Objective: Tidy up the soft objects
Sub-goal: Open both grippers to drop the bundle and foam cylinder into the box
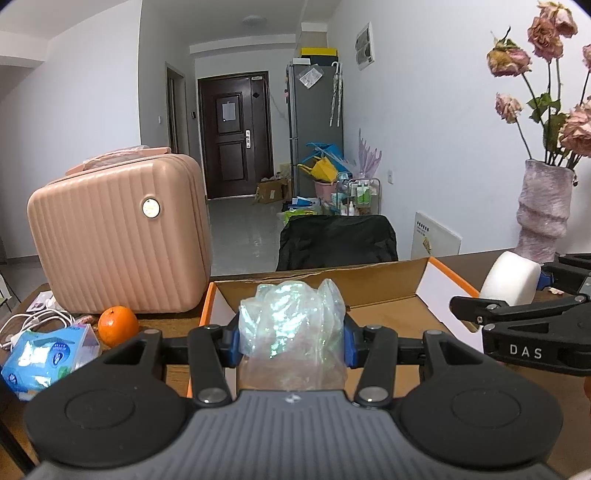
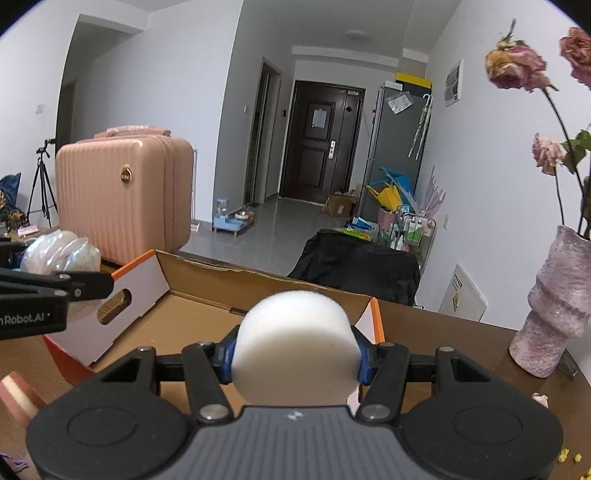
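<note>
Brown wooden tabletop (image 2: 436, 343) in a white-walled room w/ a dark door at the far end carries an open cardboard box (image 1: 388, 284), orange-edged, white flaps out to both sides. Left gripper (image 1: 291, 338) has its jaws closed narrow on a crumpled iridescent plastic bag (image 1: 291, 321), held above the box's near-left edge; blue pads press the bag from both sides. Right gripper (image 2: 295, 360) clamps a white foam block (image 2: 295, 343), rounded, squeezed between its blue pads, held over the box's right end. In the left wrist view the same foam block (image 1: 511, 278) shows at right, above the box's right flap; in the right wrist view the bag (image 2: 61, 249) shows at far left, beside the left flap w/ its hand-hole.

Left of the box: an orange (image 1: 118, 325) just in front of a pink ribbed suitcase (image 1: 118, 236), upright on the table. Near that, a blue tissue pack (image 1: 48, 354) and white cables (image 1: 37, 319). Right of the box: a purple textured vase (image 2: 554, 306) w/ dried pink roses (image 1: 546, 33). Behind the table, a black chair back (image 1: 336, 240); further off, a grey fridge (image 1: 314, 122).
</note>
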The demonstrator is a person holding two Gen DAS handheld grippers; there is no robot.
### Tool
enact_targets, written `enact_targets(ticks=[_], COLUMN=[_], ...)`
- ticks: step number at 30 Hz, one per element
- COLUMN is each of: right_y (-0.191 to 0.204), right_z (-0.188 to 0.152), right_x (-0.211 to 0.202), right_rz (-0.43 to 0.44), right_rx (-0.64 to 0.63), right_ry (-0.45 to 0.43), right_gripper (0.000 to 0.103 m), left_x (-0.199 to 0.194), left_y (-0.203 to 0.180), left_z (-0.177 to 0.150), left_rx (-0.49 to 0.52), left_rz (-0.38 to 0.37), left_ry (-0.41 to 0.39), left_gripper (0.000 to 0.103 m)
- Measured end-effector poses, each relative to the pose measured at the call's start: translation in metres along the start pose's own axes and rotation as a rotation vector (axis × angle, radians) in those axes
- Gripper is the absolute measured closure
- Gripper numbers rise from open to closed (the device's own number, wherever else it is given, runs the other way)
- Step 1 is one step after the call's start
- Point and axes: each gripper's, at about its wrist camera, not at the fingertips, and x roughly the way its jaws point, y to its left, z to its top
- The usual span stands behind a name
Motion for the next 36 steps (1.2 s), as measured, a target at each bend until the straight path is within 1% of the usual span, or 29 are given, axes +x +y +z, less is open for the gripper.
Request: enact_targets(ticks=[9, 12, 13, 14, 15, 16, 17, 19, 20, 21, 26, 36], right_y=[0.001, 0.003, 0.004, 0.005, 0.005, 0.006, 0.006, 0.006, 0.006, 0.006, 0.002, 0.001], right_z=[0.01, 0.01, 0.01, 0.011, 0.01, 0.01, 0.009, 0.008, 0.007, 0.006, 0.005, 0.006], right_x=[0.038, 0.046, 0.049, 0.051, 0.052, 0.052, 0.053, 0.055, 0.056, 0.056, 0.059, 0.051], right_rz=[0.001, 0.0, -0.003, -0.006, -0.009, -0.012, -0.012, -0.012, -0.015, -0.017, -0.022, -0.028], right_rx=[-0.029, -0.037, -0.04, -0.042, -0.044, -0.044, -0.045, -0.047, -0.047, -0.048, -0.037, -0.031], right_ry=[0.06, 0.076, 0.078, 0.077, 0.074, 0.071, 0.069, 0.072, 0.074, 0.077, 0.09, 0.083], right_gripper=[0.046, 0.044, 0.038, 0.029, 0.024, 0.015, 0.011, 0.006, 0.005, 0.005, 0.004, 0.004], left_x=[0.03, 0.037, 0.039, 0.041, 0.043, 0.044, 0.045, 0.044, 0.044, 0.043, 0.042, 0.039], left_y=[-0.002, 0.0, 0.0, 0.001, 0.003, 0.004, 0.006, 0.009, 0.01, 0.012, 0.012, 0.011], left_z=[0.001, 0.001, 0.001, 0.001, 0.001, 0.0, 0.0, 0.0, 0.0, 0.0, 0.0, 0.0], left_rx=[0.031, 0.031, 0.031, 0.031, 0.029, 0.024, 0.017, 0.009, 0.007, 0.0, 0.0, 0.001], left_rz=[0.039, 0.048, 0.057, 0.063, 0.066, 0.071, 0.078, 0.103, 0.109, 0.118, 0.129, 0.126], left_ry=[0.029, 0.038, 0.039, 0.039, 0.04, 0.042, 0.04, 0.025, 0.024, 0.024, 0.024, 0.024], left_gripper=[0.054, 0.051, 0.048, 0.044, 0.042, 0.032, 0.021, 0.013, 0.005, 0.001, 0.0, 0.0])
